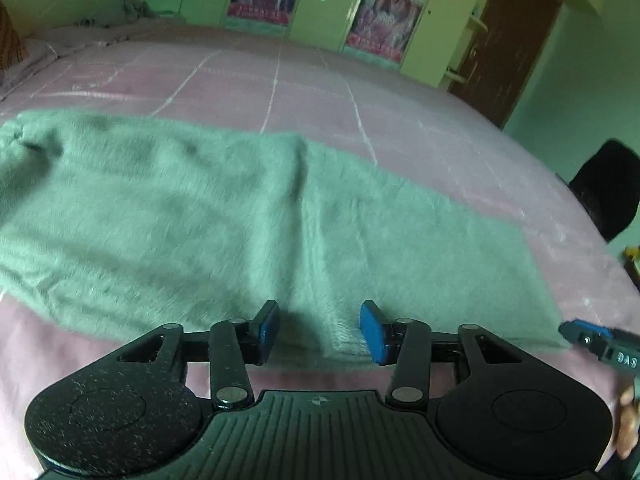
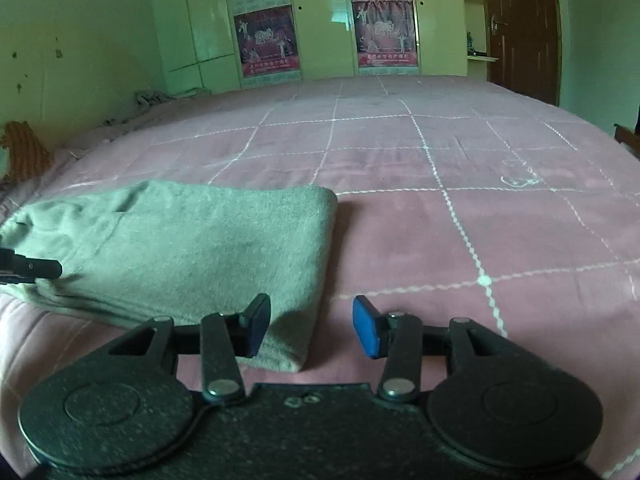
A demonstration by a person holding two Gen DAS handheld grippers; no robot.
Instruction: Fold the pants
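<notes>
The green fuzzy pants [image 1: 248, 216] lie folded into a long flat band across the pink checked bed cover [image 1: 280, 80]. My left gripper [image 1: 320, 330] hovers at their near edge, its blue pads [image 1: 372, 332] apart, with cloth lying flat beneath the gap and nothing pinched. In the right wrist view the pants [image 2: 192, 240] end in a folded right edge. My right gripper [image 2: 310, 326] stands open over their near right corner, with one pad [image 2: 256, 320] above the cloth and the other above the bed cover [image 2: 440, 220]. Each gripper's tip shows in the other's view: right gripper [image 1: 592, 340], left gripper [image 2: 32, 268].
Wardrobe doors with posters [image 2: 266, 40] stand behind the bed, with a brown door [image 2: 520, 28] to their right. A black chair [image 1: 608, 188] stands off the bed's right side. Crumpled bedding [image 1: 48, 48] and an orange patterned thing [image 2: 24, 148] lie far left. A hand [image 1: 628, 420] shows at the right edge.
</notes>
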